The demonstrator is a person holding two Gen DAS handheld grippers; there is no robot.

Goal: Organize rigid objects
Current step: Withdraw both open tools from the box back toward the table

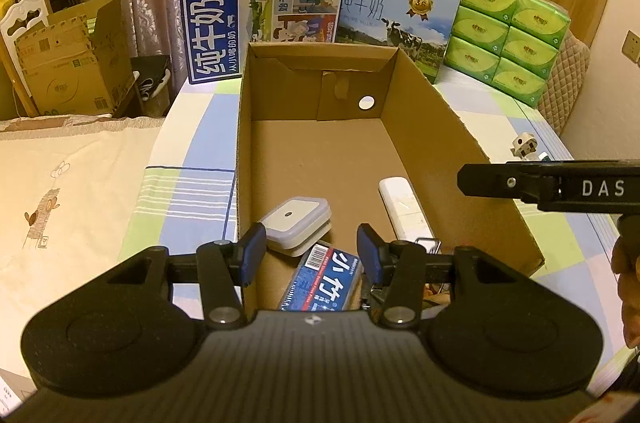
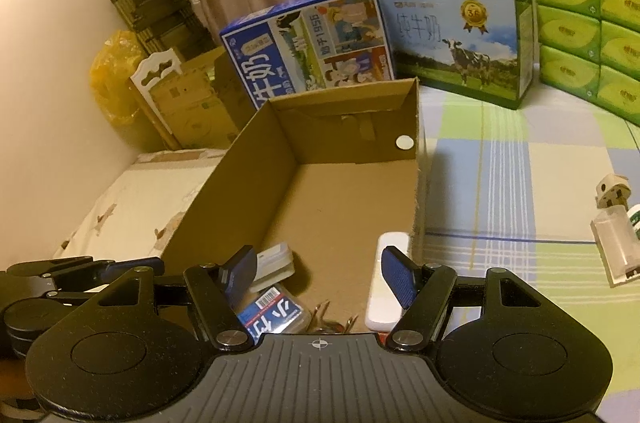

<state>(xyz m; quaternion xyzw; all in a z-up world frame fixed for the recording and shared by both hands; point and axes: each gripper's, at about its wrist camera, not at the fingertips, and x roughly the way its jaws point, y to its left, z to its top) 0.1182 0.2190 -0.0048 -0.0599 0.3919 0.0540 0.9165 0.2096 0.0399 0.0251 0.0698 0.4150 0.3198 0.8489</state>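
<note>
An open cardboard box (image 1: 420, 127) sits on the bed (image 1: 192, 151). In its near end lie a square plug-in device (image 1: 296, 223), a small printed box (image 1: 320, 279) and, along the right wall, a remote control (image 1: 404, 207). Behind it stand two milk cartons (image 1: 260, 15), tissue packs (image 1: 508, 35) to their right. A plug adapter (image 2: 610, 193) lies on the bed, right of the box.

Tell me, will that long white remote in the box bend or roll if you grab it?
The white remote looks like hard plastic, so it probably stays stiff. It lies flat along the cardboard box wall with flat sides, so it should slide, not roll. Its smooth shell might be a bit slippery.
</note>
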